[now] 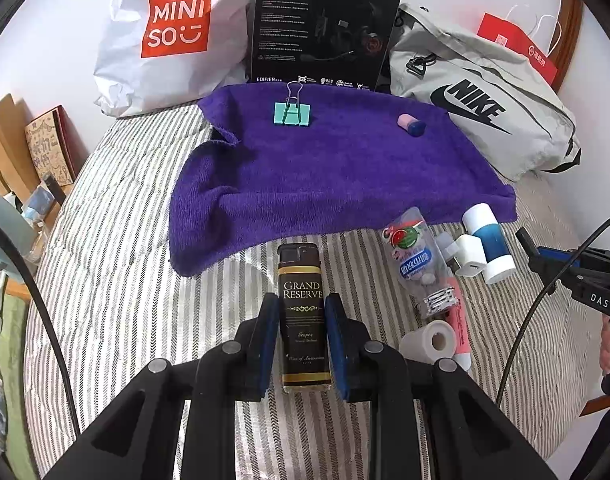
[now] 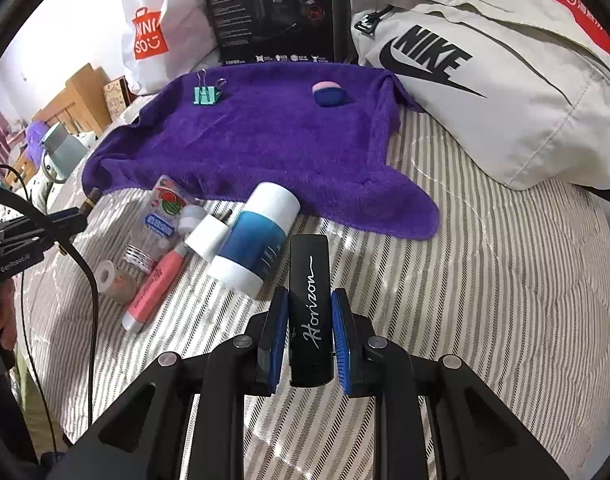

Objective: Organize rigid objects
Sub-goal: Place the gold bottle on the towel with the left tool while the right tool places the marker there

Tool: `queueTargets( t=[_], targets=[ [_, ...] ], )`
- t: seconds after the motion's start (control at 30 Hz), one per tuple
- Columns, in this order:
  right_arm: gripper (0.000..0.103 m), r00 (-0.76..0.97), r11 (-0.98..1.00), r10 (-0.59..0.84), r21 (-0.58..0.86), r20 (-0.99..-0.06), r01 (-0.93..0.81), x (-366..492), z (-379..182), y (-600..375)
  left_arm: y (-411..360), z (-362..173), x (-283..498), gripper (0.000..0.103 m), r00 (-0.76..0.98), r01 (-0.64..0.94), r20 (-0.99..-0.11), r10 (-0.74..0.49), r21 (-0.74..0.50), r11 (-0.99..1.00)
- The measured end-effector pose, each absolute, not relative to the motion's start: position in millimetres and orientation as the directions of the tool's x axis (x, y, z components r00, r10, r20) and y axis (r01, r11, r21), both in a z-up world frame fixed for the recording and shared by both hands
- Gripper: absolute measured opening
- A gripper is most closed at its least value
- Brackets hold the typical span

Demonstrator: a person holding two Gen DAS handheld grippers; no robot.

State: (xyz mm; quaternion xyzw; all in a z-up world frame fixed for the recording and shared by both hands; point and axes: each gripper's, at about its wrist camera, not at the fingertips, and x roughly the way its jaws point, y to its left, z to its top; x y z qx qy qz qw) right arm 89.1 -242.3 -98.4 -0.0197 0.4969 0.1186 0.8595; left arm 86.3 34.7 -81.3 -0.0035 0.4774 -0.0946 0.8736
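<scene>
In the left wrist view my left gripper [image 1: 302, 308] is shut on a brown "Grand Reserve" lighter [image 1: 300, 268], both blue pads pressing its sides. My right gripper [image 2: 310, 300] is shut on a slim black "Horizon" lighter [image 2: 309, 260] in the right wrist view. Both hover over the striped bedcover [image 2: 465, 300], just short of a purple towel [image 1: 325, 184]. On the towel's far part sit a teal binder clip [image 1: 292, 114] and a pink-and-blue eraser [image 1: 411, 124].
Between the grippers lie a blue-and-white cylinder [image 2: 257, 236], a white charger plug [image 2: 207, 236], a clear bottle [image 2: 165, 216], a pink highlighter [image 2: 157, 288] and a tape roll [image 2: 111, 278]. Behind the towel stand a Miniso bag [image 1: 169, 32], a black box [image 1: 325, 24] and a grey Nike bag [image 1: 485, 112].
</scene>
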Motion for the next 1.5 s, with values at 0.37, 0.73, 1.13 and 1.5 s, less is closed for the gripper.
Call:
queueTargets(
  t=[0.37,0.73,1.13,1.5],
  targets=[
    [0.021,0.486,0.97,0.195,0.095,-0.852,-0.223,100,-87,-240,39,-72,95,0.023,0.535,0.159,-0.826,-0.177,-0.108,0.981],
    [0.021,0.486,0.968,0.209,0.11,-0.848,-0.225,143,-74,-234,45,-49,126,0.023,0.562,0.154,-0.806,-0.185,-0.118,0.981],
    [0.021,0.488,0.969,0.201,0.097,-0.85,-0.229,211,-70,-226,43,-48,189,0.023,0.563,0.159,-0.804,-0.194,-0.124,0.979],
    [0.021,0.449,0.977,0.139,0.048,-0.883,-0.207,259,-97,-229,42,-73,254,0.023,0.527,0.126,-0.831,-0.18,-0.133,0.983]
  ],
)
